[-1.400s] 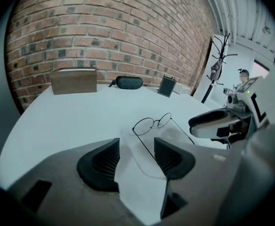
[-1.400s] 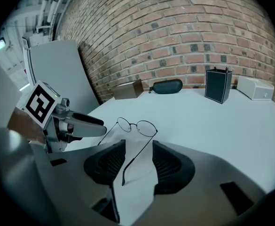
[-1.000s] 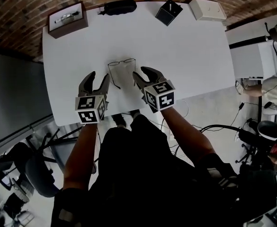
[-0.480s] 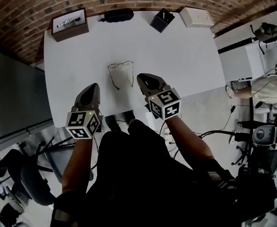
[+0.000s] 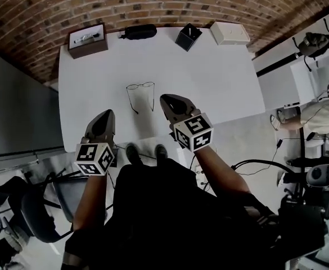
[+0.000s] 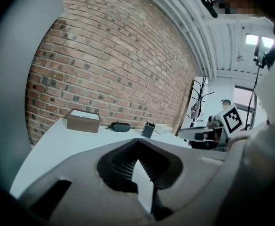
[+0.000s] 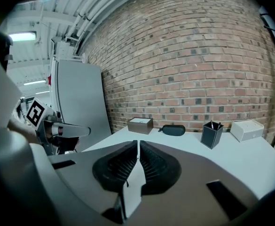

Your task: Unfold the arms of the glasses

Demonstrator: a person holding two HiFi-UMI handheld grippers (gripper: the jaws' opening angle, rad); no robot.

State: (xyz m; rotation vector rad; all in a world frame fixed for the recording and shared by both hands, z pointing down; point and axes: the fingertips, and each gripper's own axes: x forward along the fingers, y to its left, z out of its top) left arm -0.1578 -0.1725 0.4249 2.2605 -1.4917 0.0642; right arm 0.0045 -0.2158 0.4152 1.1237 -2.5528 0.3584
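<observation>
Only the head view shows the glasses (image 5: 140, 94), arms unfolded on the white table (image 5: 220, 77), at 1 o'clock from the left gripper (image 5: 104, 117), whose jaws are pressed together and empty. The right gripper (image 5: 172, 101) is closing on nothing. A black case (image 5: 139, 31) and a pen holder (image 5: 188, 36) stand at 12 o'clock.

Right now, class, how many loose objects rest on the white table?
5: glasses near the middle; along the far edge, left to right, a brown box, black case, black pen holder, white box. Something small at the near edge could be hidden.

- The right gripper (image 7: 137, 144) has its jaws closing, nothing between them.
- Beyond, on the white table (image 7: 255, 161): brown box (image 7: 140, 125), black case (image 7: 173, 130), pen holder (image 7: 211, 134), white box (image 7: 247, 129).
</observation>
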